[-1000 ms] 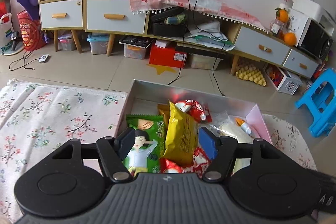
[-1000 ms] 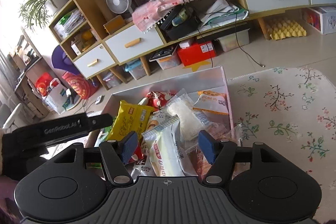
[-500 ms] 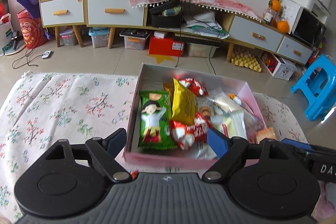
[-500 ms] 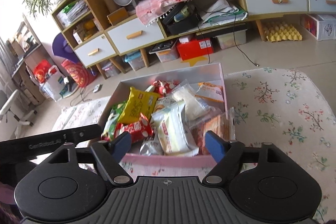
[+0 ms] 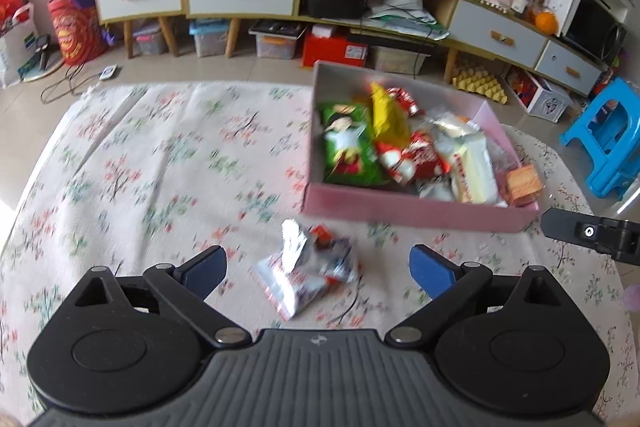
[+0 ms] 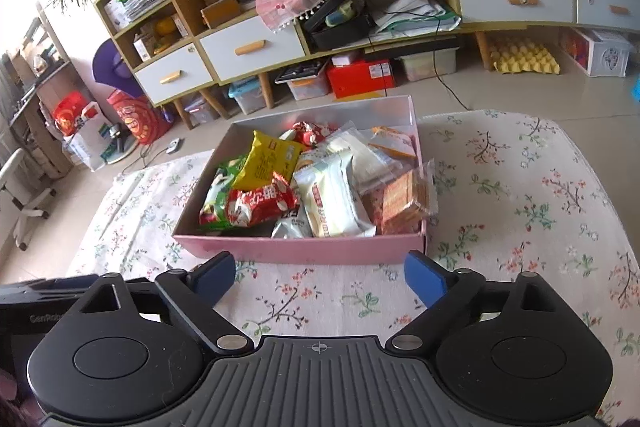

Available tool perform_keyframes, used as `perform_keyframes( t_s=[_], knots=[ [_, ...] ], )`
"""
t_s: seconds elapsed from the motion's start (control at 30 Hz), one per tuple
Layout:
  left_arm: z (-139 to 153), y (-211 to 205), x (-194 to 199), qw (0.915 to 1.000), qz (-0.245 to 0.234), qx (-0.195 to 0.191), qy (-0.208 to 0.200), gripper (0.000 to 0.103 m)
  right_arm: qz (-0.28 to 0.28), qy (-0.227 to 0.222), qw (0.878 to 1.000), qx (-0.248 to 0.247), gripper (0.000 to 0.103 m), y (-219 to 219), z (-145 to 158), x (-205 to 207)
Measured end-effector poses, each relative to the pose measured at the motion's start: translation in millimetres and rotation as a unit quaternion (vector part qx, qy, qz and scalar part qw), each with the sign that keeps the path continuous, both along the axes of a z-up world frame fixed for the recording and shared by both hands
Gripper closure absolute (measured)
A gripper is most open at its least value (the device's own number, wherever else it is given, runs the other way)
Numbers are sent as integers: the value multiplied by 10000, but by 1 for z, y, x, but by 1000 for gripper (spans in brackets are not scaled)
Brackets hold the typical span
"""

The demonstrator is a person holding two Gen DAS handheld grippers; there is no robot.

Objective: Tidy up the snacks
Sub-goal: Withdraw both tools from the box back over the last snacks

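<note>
I see my left gripper with its blue fingers spread wide and holding nothing; a loose packet lies on the floral cloth between them, just in front of the pink box and apart from it. That view is blurred, so I cannot read the packet's print, only white, red and dark patches. My right gripper is also wide apart and empty, hovering over the cloth just before the box's near wall. The box sits on the cloth with its far end toward the cabinet. Inside the box, at its left, lies a green bag, with a yellow bag propped on it and a red bag at the near left. A white pouch lies in the box's middle, and a clear pack of orange biscuits leans against the box's right wall, rising a little over the rim. More clear wrappers lie toward the box's far right corner. In the left view, part of the right gripper shows as a black bar to the right of the box
</note>
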State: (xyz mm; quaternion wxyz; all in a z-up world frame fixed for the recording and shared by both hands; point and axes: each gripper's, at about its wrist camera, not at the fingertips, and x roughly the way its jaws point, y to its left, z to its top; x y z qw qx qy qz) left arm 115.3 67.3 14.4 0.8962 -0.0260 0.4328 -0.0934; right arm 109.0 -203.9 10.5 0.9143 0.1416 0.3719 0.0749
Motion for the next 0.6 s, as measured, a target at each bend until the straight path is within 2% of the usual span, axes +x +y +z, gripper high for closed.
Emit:
perform_keyframes(
  t_s=[0.1, 0.27, 0.5, 0.6],
  knots=[
    [-12, 9, -7, 10000, 75, -19, 13, 4, 58, 57, 10000, -4, 8, 5, -10, -6],
    [-27, 14, -8, 9996, -76, 241, 127, 4, 467, -14, 9965, -688, 8, 29, -17, -13],
    [-43, 8, -8, 9955, -621, 712, -95, 4, 568, 116, 9965, -601, 7, 48, -32, -7],
    [-51, 6, -8, 9912, -1036, 784, -256, 9, 518, 207, 9970, -529, 7, 51, -41, -2]
  ],
)
